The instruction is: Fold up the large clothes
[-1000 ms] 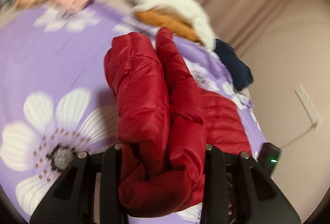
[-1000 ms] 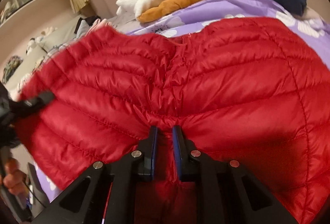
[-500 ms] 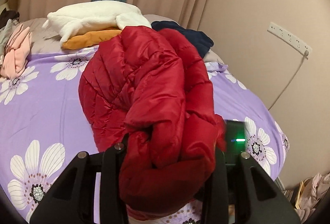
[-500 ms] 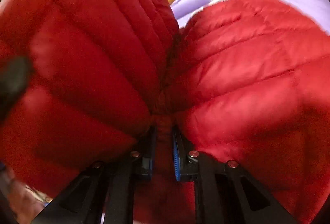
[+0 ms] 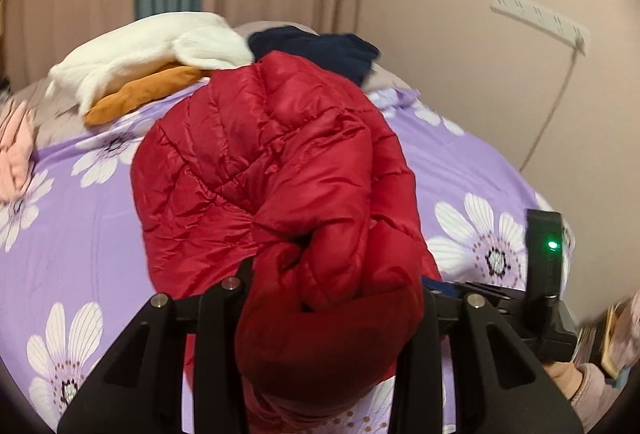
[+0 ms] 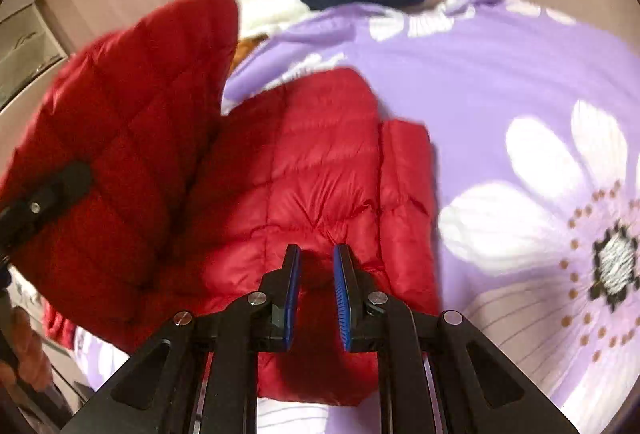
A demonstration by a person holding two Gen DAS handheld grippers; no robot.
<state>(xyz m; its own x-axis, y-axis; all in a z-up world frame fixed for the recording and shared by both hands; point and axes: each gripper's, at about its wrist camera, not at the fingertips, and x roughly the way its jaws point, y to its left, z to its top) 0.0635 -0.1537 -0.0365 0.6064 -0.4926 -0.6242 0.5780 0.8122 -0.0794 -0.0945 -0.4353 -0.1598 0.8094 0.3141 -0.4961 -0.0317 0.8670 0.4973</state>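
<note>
Folding is mid-way on the red puffer jacket (image 5: 280, 170): the left gripper (image 5: 332, 298) holds a thick bunched wad of it between its jaws, lifted above the purple floral bedsheet (image 5: 72, 226), and the raised half hangs over the half that lies flat. In the right wrist view the right gripper (image 6: 316, 274) sits over the flat part of the jacket near its lower edge — its blue-padded jaws stand a little apart, with red fabric seen between and below them, and I cannot tell whether they pinch it or merely hover on it. By my reading, the step in hand is bringing one side across the other; the next move calls for carrying the lifted wad over and down so the quilted panels meet edge to edge, while the flat half stays anchored

Edges: the flat half ends in a straight hem towards the right in the right wrist view, with bare sheet just beyond it. Room is good on that side and in front. Farther back lie a white garment (image 5: 152, 46) on an orange one (image 5: 148, 94), with a navy garment (image 5: 316, 50) beside them — well apart from the jacket's flat part, though the raised bulk hides the gap in the left wrist view. A pink garment (image 5: 16, 154) sits at the far left
</note>
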